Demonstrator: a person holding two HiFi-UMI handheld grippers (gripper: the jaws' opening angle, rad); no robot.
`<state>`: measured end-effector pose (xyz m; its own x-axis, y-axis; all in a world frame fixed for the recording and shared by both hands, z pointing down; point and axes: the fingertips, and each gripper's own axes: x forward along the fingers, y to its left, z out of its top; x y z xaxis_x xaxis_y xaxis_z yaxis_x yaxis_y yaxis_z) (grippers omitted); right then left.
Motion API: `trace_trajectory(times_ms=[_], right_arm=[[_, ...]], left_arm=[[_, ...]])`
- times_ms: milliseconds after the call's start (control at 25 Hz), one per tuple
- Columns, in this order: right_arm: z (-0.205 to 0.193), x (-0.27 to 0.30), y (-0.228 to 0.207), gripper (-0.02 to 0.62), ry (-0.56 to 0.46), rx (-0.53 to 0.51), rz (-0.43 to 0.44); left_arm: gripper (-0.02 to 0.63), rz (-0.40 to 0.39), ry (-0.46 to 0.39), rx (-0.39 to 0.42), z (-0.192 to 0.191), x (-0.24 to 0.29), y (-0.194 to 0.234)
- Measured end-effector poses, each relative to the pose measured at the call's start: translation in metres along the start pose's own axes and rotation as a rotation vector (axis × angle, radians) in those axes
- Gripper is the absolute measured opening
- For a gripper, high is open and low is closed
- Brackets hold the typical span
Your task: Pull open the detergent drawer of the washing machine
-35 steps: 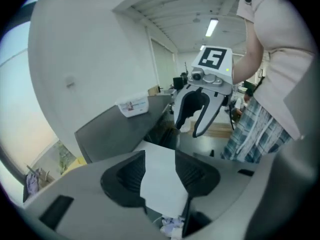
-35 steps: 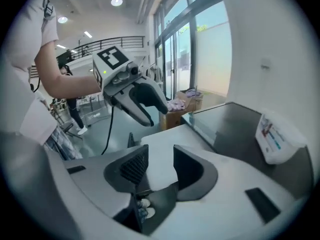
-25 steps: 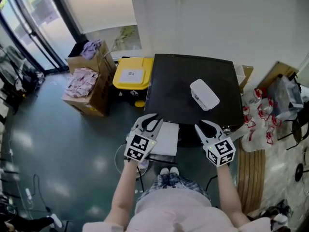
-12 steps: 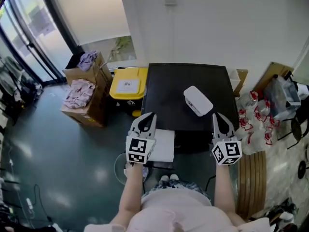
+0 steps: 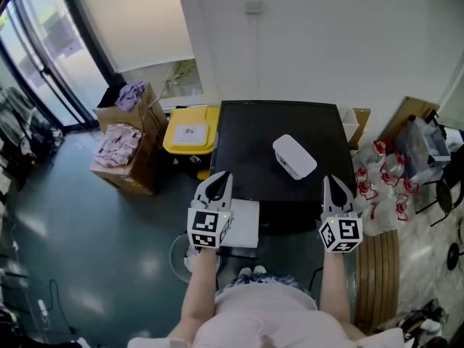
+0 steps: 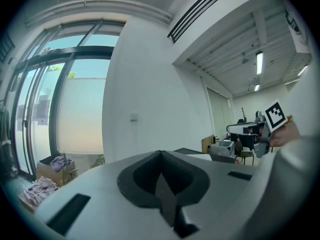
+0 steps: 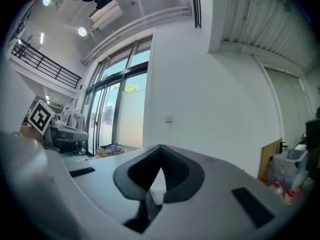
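You closed the left gripper (image 5: 220, 180) and right gripper (image 5: 330, 185) on nothing and carried the right one toward the washing machine's (image 5: 254, 133) right edge

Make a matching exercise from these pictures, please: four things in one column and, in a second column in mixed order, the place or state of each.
Things:
1. white box
2. yellow-lidded bin
3. cardboard boxes
4. detergent drawer

Places or states:
a. pulled out at the front of the washing machine
b. on the floor, left of the bin, holding clothes
c. lying on the washing machine's black top
d. standing at the washing machine's left side

Pairs: 1-c, 2-d, 3-b, 4-a.
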<state>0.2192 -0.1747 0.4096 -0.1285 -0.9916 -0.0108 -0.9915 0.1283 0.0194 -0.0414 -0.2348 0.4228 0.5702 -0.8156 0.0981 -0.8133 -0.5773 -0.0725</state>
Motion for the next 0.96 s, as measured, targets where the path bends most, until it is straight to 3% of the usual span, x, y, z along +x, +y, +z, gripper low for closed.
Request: trace_trajectory(times_ms=[960], right_arm=[[-0.007,-0.001,0.004,0.012,0.046,-0.046,-0.039]], left_arm=[[0.025,-0.024,0.015,-0.011,-0.011,-0.001,0.008]])
